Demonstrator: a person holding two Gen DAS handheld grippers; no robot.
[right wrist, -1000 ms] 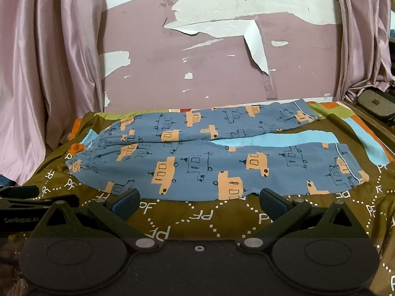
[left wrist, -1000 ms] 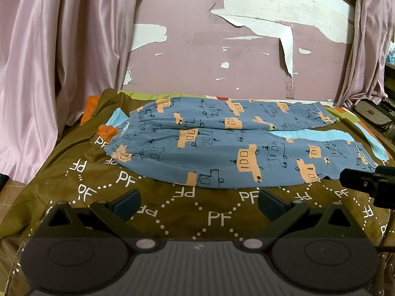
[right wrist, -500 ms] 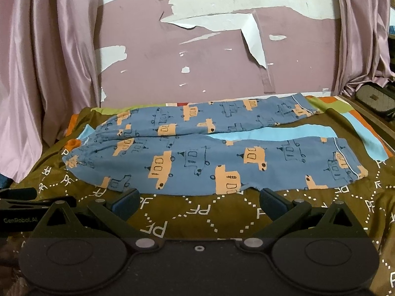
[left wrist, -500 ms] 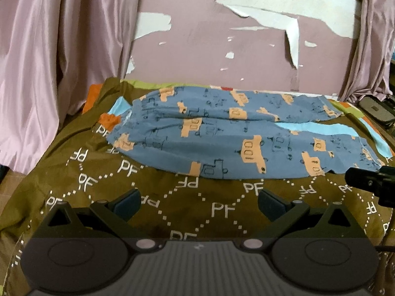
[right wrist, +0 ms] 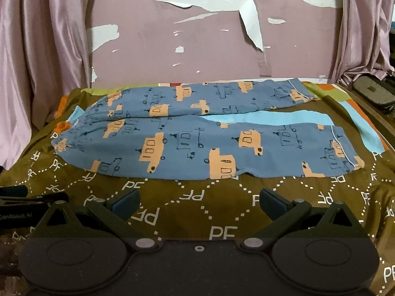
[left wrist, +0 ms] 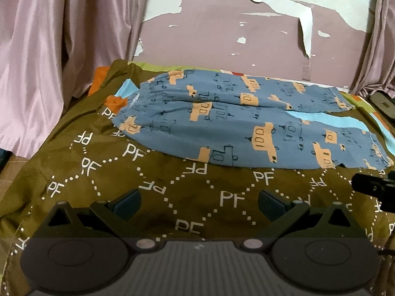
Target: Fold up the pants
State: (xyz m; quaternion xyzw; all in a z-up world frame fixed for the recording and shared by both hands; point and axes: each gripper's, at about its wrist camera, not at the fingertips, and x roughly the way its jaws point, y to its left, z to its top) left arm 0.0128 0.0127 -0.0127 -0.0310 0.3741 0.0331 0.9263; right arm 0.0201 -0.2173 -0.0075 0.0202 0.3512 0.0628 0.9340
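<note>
From the left wrist I see only a black stub of the right tongs (left wrist: 375,190), cut by the right edge, so I cannot tell how their jaws stand. From the right wrist the left tongs (right wrist: 27,202) are likewise cropped at the left edge, their white lettering too blurred to read. A dark bag (right wrist: 372,93) by the curtain (right wrist: 365,24) runs off the frame, and the pants (right wrist: 197,138) cover part of the bed's light-blue patch (right wrist: 271,118).

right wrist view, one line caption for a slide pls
Open right gripper hovers above the brown bedspread, facing blue car-print pants laid flat.
</note>
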